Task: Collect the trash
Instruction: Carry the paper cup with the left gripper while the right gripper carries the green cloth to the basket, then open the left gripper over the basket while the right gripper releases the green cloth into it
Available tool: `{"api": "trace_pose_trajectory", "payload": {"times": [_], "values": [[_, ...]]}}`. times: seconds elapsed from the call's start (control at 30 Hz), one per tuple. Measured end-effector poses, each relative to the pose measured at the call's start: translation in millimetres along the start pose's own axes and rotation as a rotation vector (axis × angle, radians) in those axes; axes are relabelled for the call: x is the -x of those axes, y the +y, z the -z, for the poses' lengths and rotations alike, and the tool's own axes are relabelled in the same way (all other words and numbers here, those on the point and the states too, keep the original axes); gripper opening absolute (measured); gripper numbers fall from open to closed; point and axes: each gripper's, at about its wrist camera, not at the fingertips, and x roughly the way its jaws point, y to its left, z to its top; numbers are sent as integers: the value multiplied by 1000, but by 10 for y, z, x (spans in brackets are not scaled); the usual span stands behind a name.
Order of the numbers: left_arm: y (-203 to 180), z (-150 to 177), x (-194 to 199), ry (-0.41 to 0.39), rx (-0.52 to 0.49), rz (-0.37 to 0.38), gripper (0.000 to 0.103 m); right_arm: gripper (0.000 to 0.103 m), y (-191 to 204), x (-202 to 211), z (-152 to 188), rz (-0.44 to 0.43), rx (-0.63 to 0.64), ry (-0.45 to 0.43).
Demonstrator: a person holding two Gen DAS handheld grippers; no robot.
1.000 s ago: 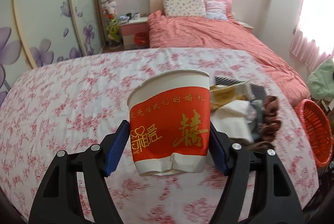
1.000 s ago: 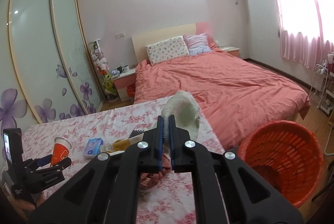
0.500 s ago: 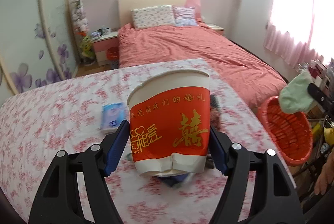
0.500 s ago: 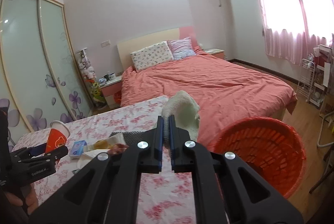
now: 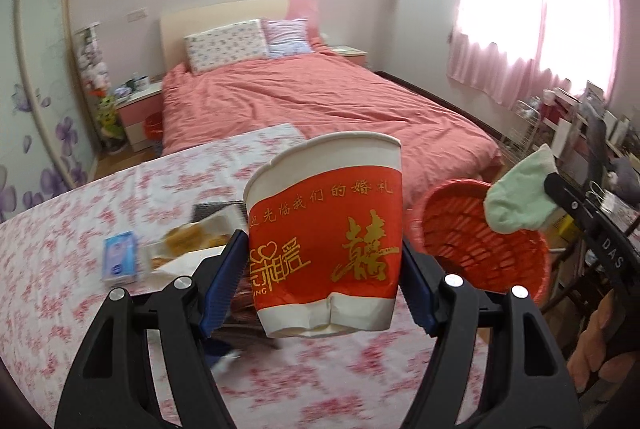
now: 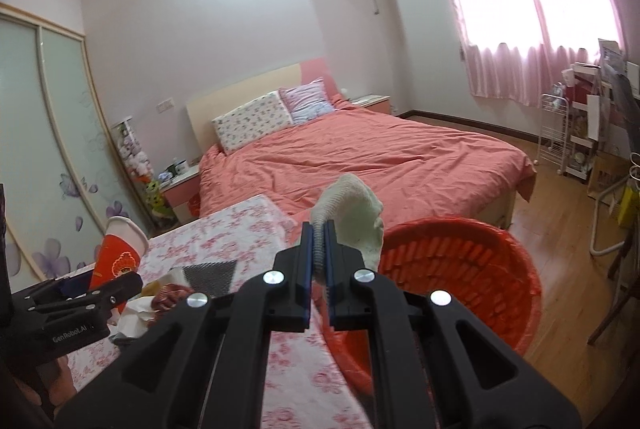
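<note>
A round red plastic mesh basket (image 6: pixel 460 269) stands on the floor just beside the table with the pink floral cloth (image 5: pixel 72 293). The left gripper (image 5: pixel 324 269), above the table near the basket, has its jaws partly apart and clamped on a dented red-and-white paper cup (image 5: pixel 326 249). The right gripper (image 6: pixel 318 253), jaws pinched together, holds a pale green sock (image 6: pixel 356 213) over the basket's near rim.

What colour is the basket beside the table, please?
The basket is red-orange, clearest in the right wrist view.
</note>
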Motion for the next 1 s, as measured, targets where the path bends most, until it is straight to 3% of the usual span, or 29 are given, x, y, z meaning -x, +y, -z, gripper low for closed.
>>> {"api": "trace_pose_trajectory", "payload": {"times": [0.7,0.87,1.0], "values": [[-1276,-50,-734,88,-138,238,71,7,-1083,-221,32,100,-166,18],[-1474,-41,-953,124,-153,265,71,7,-1258,-352,55,115,-188,34],[-1526,-1,-1058,159,-158,260,72,14,-1381,-494,79,97,-218,62]]}}
